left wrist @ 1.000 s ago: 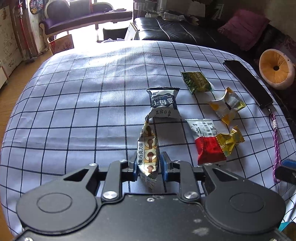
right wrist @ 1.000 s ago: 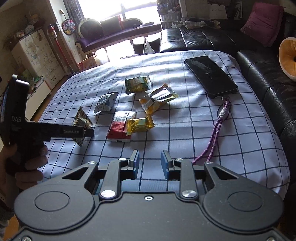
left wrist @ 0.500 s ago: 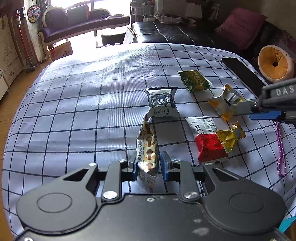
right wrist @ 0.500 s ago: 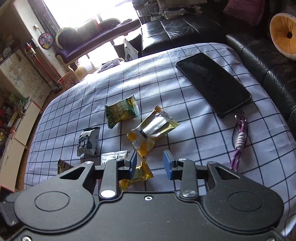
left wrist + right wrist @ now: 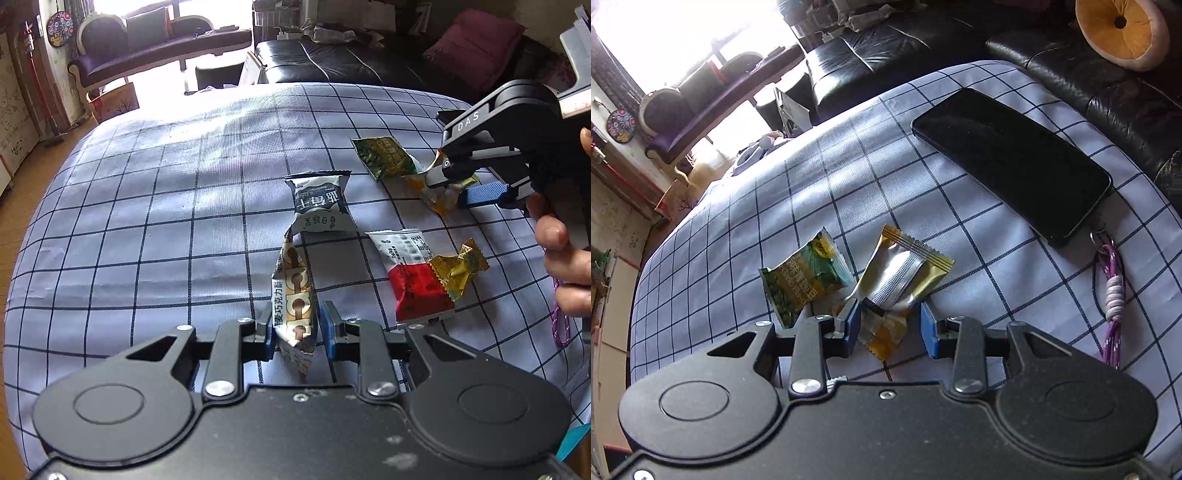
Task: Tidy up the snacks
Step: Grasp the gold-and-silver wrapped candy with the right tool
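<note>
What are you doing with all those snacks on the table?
A person is sorting snack packets on a blue checked tablecloth, with a gripper in each hand. The left gripper is shut on a tall brown-and-white chocolate wafer packet. The right gripper is opening its jaws around a silver-and-yellow candy packet, not yet pinching it. A green packet and a black phone lie nearby.

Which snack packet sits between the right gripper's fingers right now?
The yellow-and-silver foil packet, lying on the checked cloth beside the green packet. The right gripper straddles its near end, jaws opening, pads not pressing; every other packet lies outside them.
</note>
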Motion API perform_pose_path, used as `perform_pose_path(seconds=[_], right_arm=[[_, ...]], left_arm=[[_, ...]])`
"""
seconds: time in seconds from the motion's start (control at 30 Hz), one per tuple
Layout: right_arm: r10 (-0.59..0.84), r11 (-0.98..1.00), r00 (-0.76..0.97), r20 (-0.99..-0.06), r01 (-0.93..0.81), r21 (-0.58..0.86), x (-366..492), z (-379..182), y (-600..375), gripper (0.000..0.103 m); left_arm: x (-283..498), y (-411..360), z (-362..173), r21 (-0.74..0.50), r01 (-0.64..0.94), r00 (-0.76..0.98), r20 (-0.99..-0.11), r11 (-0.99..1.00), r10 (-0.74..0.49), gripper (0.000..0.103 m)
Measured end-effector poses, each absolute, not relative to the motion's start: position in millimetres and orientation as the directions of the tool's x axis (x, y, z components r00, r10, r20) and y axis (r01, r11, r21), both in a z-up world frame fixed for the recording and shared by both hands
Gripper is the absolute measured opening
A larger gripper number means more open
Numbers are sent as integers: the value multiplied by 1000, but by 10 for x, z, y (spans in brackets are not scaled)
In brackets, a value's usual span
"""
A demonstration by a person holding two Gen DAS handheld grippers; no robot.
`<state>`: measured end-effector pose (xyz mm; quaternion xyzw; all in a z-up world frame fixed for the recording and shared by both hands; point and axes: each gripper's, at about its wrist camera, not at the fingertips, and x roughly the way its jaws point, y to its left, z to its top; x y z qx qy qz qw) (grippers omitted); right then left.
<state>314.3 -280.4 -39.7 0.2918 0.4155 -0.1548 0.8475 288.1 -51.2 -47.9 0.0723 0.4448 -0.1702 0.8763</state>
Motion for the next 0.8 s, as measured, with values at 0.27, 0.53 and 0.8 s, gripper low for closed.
perform_pose_path(seconds=[0.27,0.53,0.8], right_arm=[[-88,698,619,-780,597,395,3084,-299,-2856,48],[-135,674,591,-795,643,364,3340,-332,-2831,51],[-212,751,564,-798,616,236,3476,-387,-2636,55]], left_arm=[[2852,-531,-488,-14,365,552,-802,931,-228,25],[2853,-511,-482,-29,364,548,-802,931,-239,25],[2870,-497,-480,-30,363,547,-802,931,-239,25]])
